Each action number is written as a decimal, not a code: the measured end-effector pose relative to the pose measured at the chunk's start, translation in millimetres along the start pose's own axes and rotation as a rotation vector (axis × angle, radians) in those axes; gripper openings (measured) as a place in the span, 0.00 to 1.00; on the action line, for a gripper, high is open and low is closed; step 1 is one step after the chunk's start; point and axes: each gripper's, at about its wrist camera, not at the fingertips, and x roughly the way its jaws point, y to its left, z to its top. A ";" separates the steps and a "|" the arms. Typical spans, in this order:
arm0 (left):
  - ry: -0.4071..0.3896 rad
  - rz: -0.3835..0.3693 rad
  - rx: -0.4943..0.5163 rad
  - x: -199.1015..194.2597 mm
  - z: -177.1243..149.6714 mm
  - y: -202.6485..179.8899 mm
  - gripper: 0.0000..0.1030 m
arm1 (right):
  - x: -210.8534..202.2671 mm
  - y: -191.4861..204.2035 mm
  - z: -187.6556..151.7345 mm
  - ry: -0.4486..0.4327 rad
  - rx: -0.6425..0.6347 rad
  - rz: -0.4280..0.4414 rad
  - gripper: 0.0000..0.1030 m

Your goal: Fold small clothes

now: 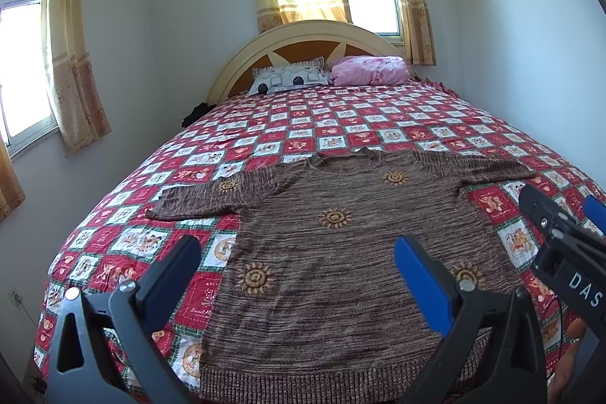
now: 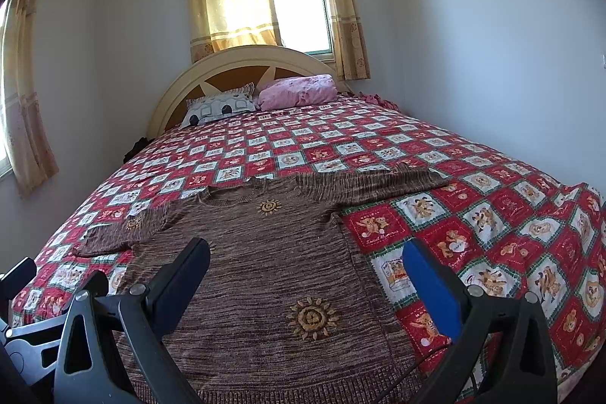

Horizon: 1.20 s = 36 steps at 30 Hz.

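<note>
Flat, brown sun-patterned sweater on bed.

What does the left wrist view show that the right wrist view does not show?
Only the left wrist view shows the sweater's lower-left sun motif and a dark bundle beside the bed. Only the right wrist view shows a wall fitting at the far right edge. Both show the sweater lying flat on the checked bedspread, two pillows, and both hand-held grippers open.
</note>
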 end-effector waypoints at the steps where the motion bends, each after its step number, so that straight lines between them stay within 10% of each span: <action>1: 0.000 0.001 0.001 0.2 -0.2 -0.4 1.00 | 0.1 -0.1 0.0 0.000 0.000 0.000 0.99; 36: 0.013 0.006 -0.002 3.2 -3.0 3.6 1.00 | 3.1 3.3 -2.8 0.025 0.000 0.008 0.99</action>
